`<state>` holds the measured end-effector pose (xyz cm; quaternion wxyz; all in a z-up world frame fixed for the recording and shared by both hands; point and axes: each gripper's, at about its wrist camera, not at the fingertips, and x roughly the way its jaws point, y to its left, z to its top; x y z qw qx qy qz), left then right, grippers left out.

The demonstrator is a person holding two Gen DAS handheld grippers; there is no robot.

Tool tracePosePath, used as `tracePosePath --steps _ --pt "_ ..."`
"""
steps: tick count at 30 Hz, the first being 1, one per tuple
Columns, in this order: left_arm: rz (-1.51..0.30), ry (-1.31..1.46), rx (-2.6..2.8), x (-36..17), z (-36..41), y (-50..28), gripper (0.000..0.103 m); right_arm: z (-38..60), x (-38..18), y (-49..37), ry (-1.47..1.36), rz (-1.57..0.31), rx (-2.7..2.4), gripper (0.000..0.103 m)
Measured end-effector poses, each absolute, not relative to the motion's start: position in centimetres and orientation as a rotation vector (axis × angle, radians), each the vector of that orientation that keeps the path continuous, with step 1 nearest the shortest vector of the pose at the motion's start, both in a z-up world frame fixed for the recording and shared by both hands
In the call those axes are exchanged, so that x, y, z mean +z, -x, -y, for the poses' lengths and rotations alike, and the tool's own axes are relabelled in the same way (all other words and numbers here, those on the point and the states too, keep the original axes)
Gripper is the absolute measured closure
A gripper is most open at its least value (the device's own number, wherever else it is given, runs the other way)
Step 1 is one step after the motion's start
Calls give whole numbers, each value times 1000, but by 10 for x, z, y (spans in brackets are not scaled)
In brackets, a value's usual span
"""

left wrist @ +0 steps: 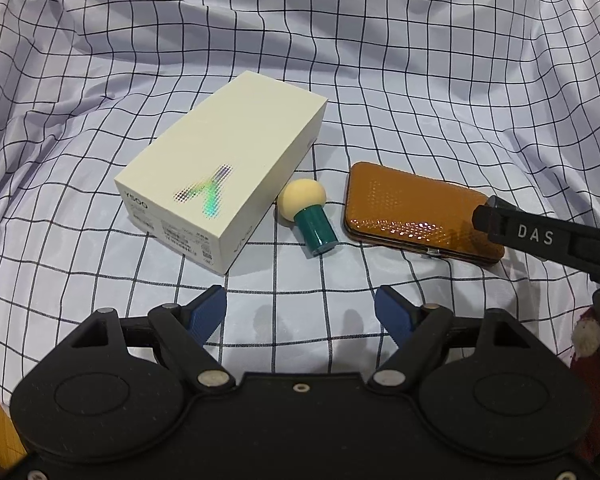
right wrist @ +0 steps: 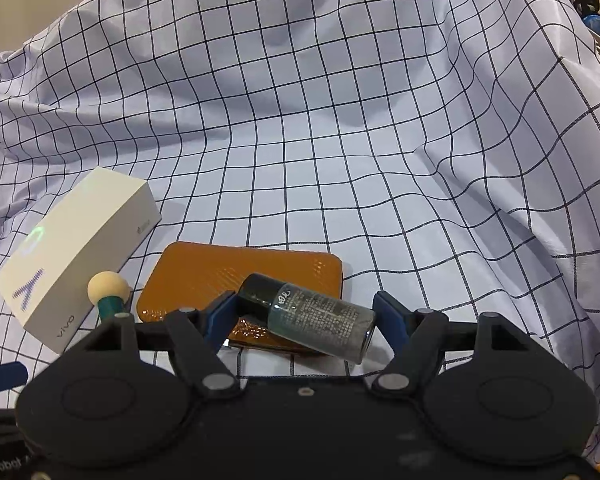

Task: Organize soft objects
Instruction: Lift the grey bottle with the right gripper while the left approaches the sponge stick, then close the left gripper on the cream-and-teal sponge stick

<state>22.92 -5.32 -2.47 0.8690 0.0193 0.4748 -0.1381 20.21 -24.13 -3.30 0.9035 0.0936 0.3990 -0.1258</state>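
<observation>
Holding a small bottle (right wrist: 306, 316) crosswise in my right tongs (right wrist: 304, 316), I hang just above the near edge of the orange case (right wrist: 204, 276). The bottle's dark cap sits against one blue pad and its base lies close to the other, so I judge it pinched end to end, though the pad at the base looks barely touching. It is tilted, cap end higher.

My left tongs (left wrist: 300, 312) are spread with nothing between them, hovering over bare checked cloth (left wrist: 380, 80) in front of the row of things. That row runs across the cloth: the white box (left wrist: 224, 168), the mushroom toy (left wrist: 306, 212) lying on its side just beside the box, then the orange case a little apart. The black arm of my right tool reaches in over the far end of the case.

As I read it, this is the placing step: three things are already lined up and the bottle is the one being brought to join them. Whether it belongs on the case or next to it I cannot tell.

Next I need to pick the spot, lower the bottle until it rests on something, and only then spread the right tongs. A round bottle laid on its side may roll, especially on rumpled cloth, so I want it settled flat before letting go. The left tongs are free to steady it or the case.
</observation>
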Motion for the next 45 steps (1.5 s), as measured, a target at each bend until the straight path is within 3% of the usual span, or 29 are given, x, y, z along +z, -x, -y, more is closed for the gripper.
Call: tracePosePath --steps 26,32,37,45 --pt "-944 99 -184 -19 77 -273 28 241 -32 -185 -151 -790 -228 30" --pt "-962 146 -170 -24 82 -288 32 235 -33 -183 -138 -792 -200 30" --pt "-984 207 -132 -31 81 -297 46 233 -35 -182 -129 -791 -185 30" --pt "-990 248 -81 -39 82 -307 50 233 -38 -183 -140 -796 -165 30"
